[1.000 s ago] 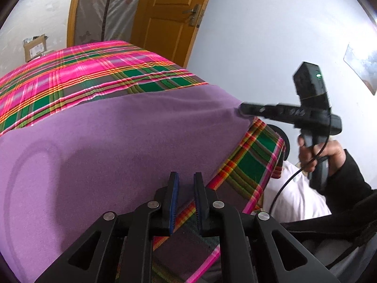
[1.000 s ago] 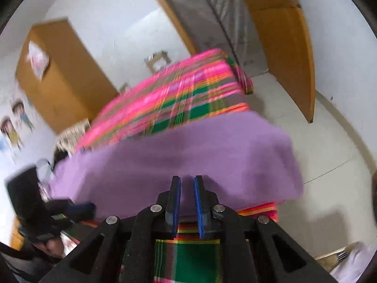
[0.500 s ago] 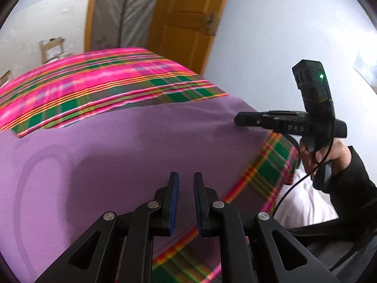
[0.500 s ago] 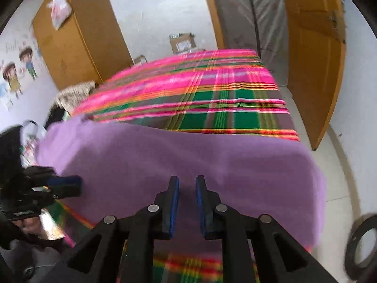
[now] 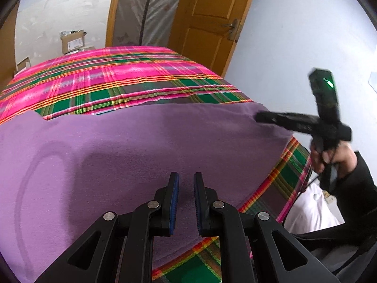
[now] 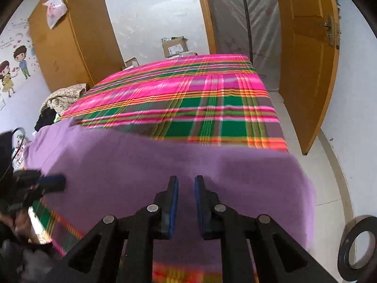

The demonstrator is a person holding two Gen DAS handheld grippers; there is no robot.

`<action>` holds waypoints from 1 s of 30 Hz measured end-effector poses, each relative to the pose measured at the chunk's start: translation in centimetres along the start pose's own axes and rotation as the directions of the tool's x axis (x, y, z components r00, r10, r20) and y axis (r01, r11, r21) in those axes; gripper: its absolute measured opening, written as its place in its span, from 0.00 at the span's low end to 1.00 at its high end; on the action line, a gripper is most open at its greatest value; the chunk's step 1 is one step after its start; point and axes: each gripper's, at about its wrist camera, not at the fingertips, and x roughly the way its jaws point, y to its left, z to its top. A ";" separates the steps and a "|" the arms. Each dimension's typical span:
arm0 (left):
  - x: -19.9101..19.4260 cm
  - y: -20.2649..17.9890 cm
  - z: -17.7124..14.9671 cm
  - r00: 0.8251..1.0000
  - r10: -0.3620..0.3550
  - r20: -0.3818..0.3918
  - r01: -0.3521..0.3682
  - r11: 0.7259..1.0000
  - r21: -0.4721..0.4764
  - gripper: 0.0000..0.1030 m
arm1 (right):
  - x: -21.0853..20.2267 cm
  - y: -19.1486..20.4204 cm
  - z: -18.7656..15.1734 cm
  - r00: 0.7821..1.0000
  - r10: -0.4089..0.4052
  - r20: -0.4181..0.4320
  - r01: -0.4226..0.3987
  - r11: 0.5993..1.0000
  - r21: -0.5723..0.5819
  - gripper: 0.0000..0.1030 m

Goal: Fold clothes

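Right tongs (image 6: pixel 186 181): jaws narrowly parted, a small gap between the blue pads, nothing visibly between them, poised above the purple garment (image 6: pixel 165 165). Garment lies spread flat across the near end of the bed (image 6: pixel 179 99), which carries a pink and green plaid cover. Left tongs (image 6: pixel 62 181) appear at the left edge, blurred, tips at the garment's left border; state indeterminate. Wooden door (image 6: pixel 306 59) stands open at right. Cardboard box (image 6: pixel 174 46) beyond the bed.
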 end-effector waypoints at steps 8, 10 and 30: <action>0.4 -1.1 -0.2 0.999 -0.029 -0.019 0.030 0.999 0.034 0.13 | -2.2 0.6 -3.6 0.998 -0.032 0.053 0.038 0.993 -0.112 0.16; 0.4 -1.3 -0.3 0.999 -0.035 -0.024 0.036 0.999 0.041 0.13 | -2.2 1.0 -3.8 0.997 -0.042 0.064 0.052 0.986 -0.157 0.17; -3.1 5.1 -2.2 0.983 0.176 0.045 -0.165 0.969 -0.182 0.13 | 2.9 4.7 1.9 1.000 0.026 -0.010 -0.027 0.998 -0.060 0.19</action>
